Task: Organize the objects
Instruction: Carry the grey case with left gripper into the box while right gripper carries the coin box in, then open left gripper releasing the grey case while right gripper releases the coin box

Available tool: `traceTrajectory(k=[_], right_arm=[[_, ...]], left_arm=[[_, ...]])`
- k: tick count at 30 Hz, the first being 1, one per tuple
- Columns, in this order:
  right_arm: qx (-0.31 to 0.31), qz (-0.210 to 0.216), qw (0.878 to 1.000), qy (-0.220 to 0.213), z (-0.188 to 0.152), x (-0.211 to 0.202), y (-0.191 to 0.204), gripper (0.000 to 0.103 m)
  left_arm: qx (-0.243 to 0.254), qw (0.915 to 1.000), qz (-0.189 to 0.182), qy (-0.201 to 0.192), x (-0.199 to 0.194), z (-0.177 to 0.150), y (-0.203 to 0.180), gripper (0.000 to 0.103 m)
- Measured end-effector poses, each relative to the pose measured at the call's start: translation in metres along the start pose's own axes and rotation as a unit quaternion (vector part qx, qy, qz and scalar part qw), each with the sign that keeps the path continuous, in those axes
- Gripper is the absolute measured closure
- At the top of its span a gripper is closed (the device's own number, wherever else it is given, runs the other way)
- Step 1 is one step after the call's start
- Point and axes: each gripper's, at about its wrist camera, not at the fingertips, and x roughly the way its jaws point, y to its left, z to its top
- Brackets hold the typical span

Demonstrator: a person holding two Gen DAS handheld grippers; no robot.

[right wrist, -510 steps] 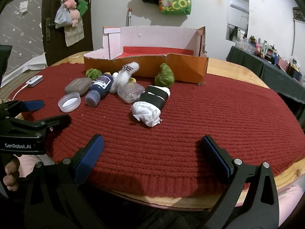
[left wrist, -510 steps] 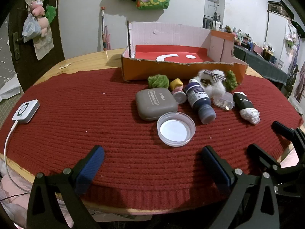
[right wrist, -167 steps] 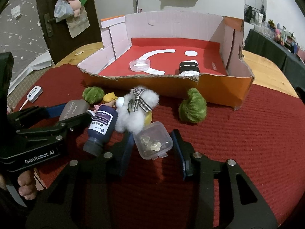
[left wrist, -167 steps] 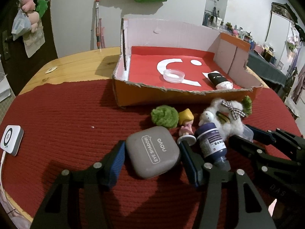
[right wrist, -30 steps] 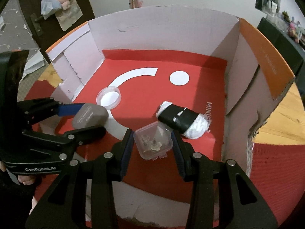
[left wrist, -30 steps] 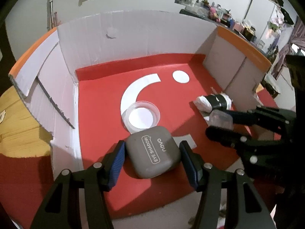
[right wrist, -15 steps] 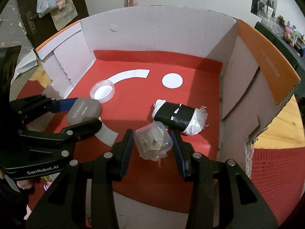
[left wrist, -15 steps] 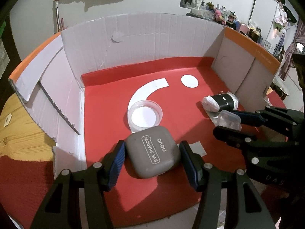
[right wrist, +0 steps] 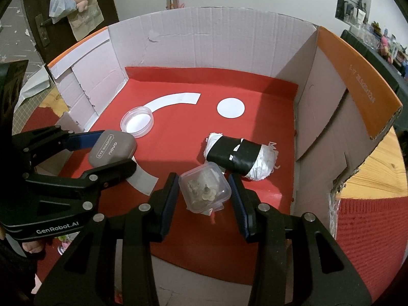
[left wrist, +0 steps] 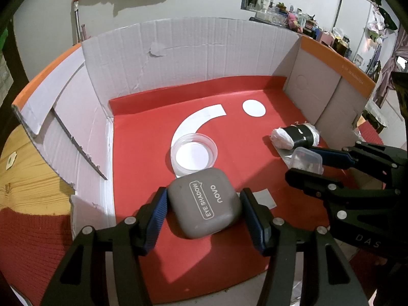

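Left wrist view: left gripper (left wrist: pixel 204 210) clamped on grey eye-shadow case (left wrist: pixel 204 205), blue pads pressed against both sides, lower centre of frame. Case held over red floor of cardboard box (left wrist: pixel 193 51), shadow cast on the floor below it (contact with the floor not determinable). Round clear lid (left wrist: pixel 193 154) flat on the floor just above the case, overlapping a white arc printed on the red. Bundle wrapped in black tape (left wrist: pixel 295 136) lying at right, near the right wall. Right gripper (left wrist: pixel 309 163) entering from right edge, small clear plastic box (left wrist: pixel 307 159) between its fingers.

Right wrist view: right gripper (right wrist: pixel 204 191) closed on small clear plastic box (right wrist: pixel 205 191), pads against its two sides, lower centre; small pale bits visible inside (too small to identify). Box held just below and left of the taped bundle (right wrist: pixel 241 155), whether touching it not clear. Left gripper (right wrist: pixel 102 153) at left with the eye-shadow case (right wrist: pixel 112 149), clear lid (right wrist: pixel 137 121) just above it. White printed disc on the floor at upper centre. Cardboard box (right wrist: pixel 204 46) walls pale inside, orange outside. Red knitted cloth (right wrist: pixel 369 232) and wooden tabletop (right wrist: pixel 382 168) at right edge.
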Motion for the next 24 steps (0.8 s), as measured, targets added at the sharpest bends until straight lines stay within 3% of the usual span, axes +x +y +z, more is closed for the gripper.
traceTrajectory(k=[24], right_arm=[[0.001, 0.012, 1.0, -0.003, -0.0044, -0.0082, -0.0015, 0.063]], left_arm=[[0.006, 0.9999, 0.012, -0.006, -0.0021, 0.0008, -0.003, 0.038]])
